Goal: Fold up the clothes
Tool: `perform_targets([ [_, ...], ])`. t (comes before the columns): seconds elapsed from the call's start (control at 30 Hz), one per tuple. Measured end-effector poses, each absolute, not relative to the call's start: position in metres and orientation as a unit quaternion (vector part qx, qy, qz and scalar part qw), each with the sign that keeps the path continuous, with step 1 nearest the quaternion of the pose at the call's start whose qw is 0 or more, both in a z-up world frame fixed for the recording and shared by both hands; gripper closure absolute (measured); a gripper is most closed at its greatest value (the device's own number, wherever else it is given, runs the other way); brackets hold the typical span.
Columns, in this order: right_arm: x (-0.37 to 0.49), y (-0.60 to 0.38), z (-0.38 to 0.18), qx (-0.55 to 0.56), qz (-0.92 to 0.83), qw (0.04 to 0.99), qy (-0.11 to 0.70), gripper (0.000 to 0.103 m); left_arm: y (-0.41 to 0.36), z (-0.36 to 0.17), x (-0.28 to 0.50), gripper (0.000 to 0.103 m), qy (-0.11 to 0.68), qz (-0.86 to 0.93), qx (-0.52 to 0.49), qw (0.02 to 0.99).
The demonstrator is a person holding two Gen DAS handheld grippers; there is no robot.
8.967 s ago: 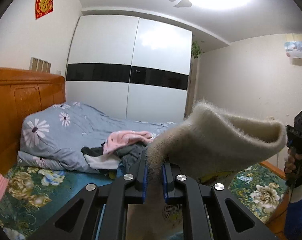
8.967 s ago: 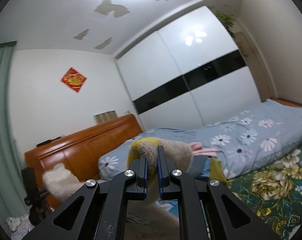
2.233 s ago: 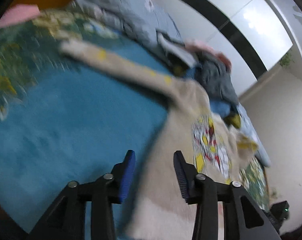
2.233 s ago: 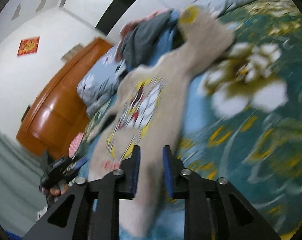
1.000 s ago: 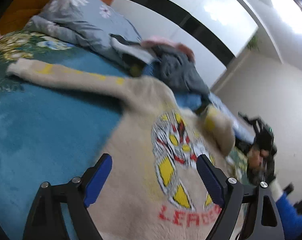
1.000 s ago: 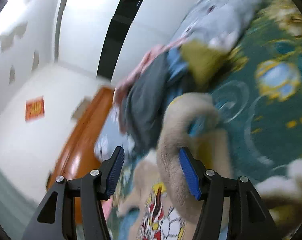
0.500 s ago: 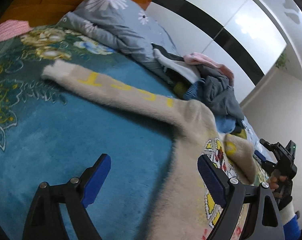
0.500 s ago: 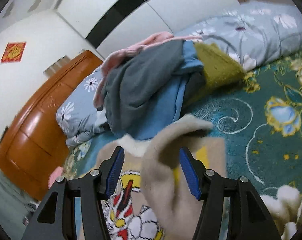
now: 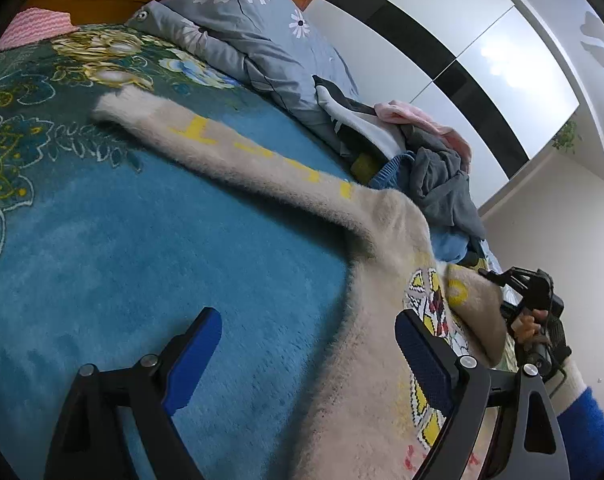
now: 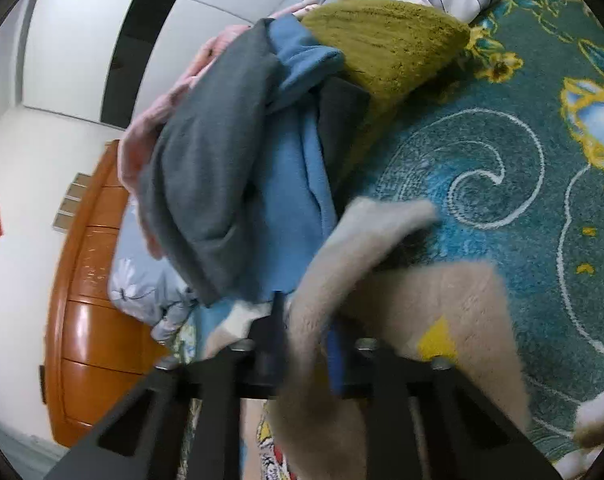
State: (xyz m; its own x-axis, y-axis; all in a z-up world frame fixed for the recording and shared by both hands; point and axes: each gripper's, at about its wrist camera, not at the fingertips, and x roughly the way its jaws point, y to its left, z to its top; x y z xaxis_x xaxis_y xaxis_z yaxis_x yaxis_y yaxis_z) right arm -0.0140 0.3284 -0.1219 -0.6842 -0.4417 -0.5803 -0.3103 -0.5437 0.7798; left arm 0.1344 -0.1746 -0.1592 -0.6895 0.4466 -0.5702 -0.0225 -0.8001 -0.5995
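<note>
The left tongs (image 9: 308,354) stood wide apart with nothing pinched, low over the bed. Between and just beyond their blue pads (image 9: 422,364) ran the side edge of the cream sweater (image 9: 382,360), which lay spread on the blue floral blanket (image 9: 101,248). To the left of that edge the blanket was bare plush, open all the way out to its flowered border.

Farther ahead of the left tongs, one sleeve (image 9: 241,160) stretched out flat and away to the upper left, yellow letters along it, its cuff ending near the yellow flowers of the blanket's border. Off to the right, a hand (image 9: 528,326) held the right tongs at the sweater's far side, a blue cuff below it.

The right tongs (image 10: 304,344) were closing tight on the other sleeve (image 10: 342,264), the fuzzy cloth caught between the pads. That sleeve rose out of them and bent over to the right, its blurred end hanging free above the blanket. Just right of the tongs the sweater's body lay flat, and beyond it the teal swirl-patterned blanket was open.

Straight beyond both tongs sat the clothes pile (image 10: 229,152), grey, blue, pink and olive, close against the sweater's top edge. Behind it lay the grey flowered quilt (image 9: 245,28), then the orange wooden headboard (image 10: 81,320) and the white wardrobe (image 9: 482,48).
</note>
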Motion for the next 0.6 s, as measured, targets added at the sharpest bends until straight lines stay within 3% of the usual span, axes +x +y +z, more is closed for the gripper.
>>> perform_targets([
  [0.23, 0.048, 0.355, -0.053, 0.306, -0.869, 0.039, -0.387, 0.092, -0.185, -0.157, 0.141, 0.013, -0.300, 0.872, -0.367, 0.122],
  [0.4, 0.142, 0.403, -0.008, 0.199, -0.932, -0.046, -0.299, 0.092, -0.185, -0.157, 0.143, 0.013, -0.308, 0.871, -0.363, 0.122],
  [0.6, 0.206, 0.469, -0.062, 0.230, -0.905, -0.159, -0.319, 0.092, -0.178, -0.160, 0.141, 0.012, -0.301, 0.866, -0.377, 0.130],
])
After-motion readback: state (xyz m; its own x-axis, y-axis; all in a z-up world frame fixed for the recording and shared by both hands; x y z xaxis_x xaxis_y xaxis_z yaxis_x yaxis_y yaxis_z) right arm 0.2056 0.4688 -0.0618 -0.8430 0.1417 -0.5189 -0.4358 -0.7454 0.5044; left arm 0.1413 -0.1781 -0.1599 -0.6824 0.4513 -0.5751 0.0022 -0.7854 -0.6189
